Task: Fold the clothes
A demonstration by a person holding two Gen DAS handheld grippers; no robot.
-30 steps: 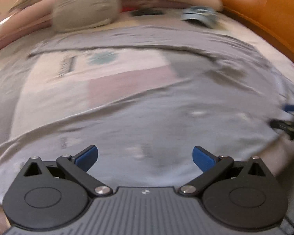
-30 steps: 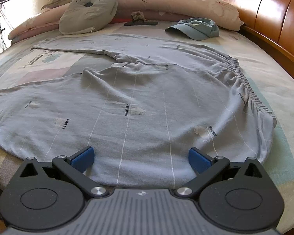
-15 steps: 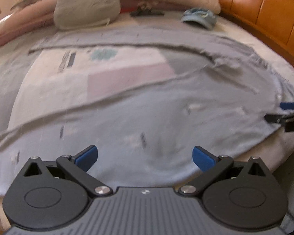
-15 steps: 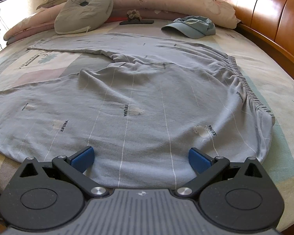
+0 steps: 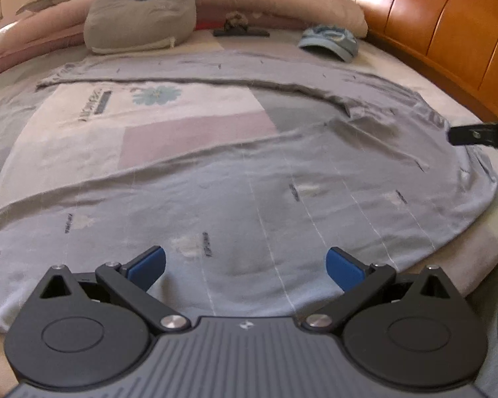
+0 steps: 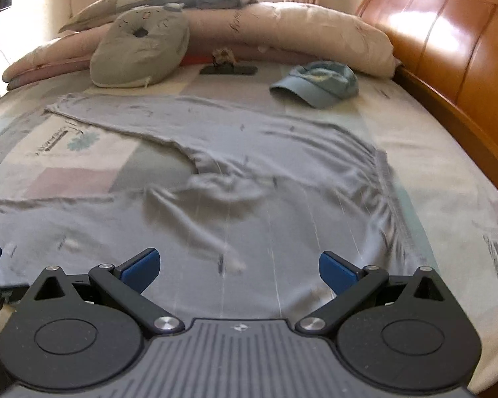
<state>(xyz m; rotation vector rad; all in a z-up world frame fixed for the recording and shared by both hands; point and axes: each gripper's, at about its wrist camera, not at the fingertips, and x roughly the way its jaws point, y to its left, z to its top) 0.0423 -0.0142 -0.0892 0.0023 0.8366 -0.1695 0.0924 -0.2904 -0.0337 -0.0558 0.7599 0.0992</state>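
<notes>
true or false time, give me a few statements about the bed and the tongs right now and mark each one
1. The grey trousers lie spread flat on the bed. True.
2. The left tongs are clamped on the fabric. False: they are open, holding nothing.
3. A blue cap sits beyond the trousers. True.
4. The right tongs are shut. False: they are open.
5. The trousers are already folded in half. False: both legs lie apart.

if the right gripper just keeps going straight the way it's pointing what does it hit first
Most likely the grey pinstriped trousers spread flat on the bed: the open right gripper points across the fabric, with nothing between. Its height above the cloth is unclear.
</notes>
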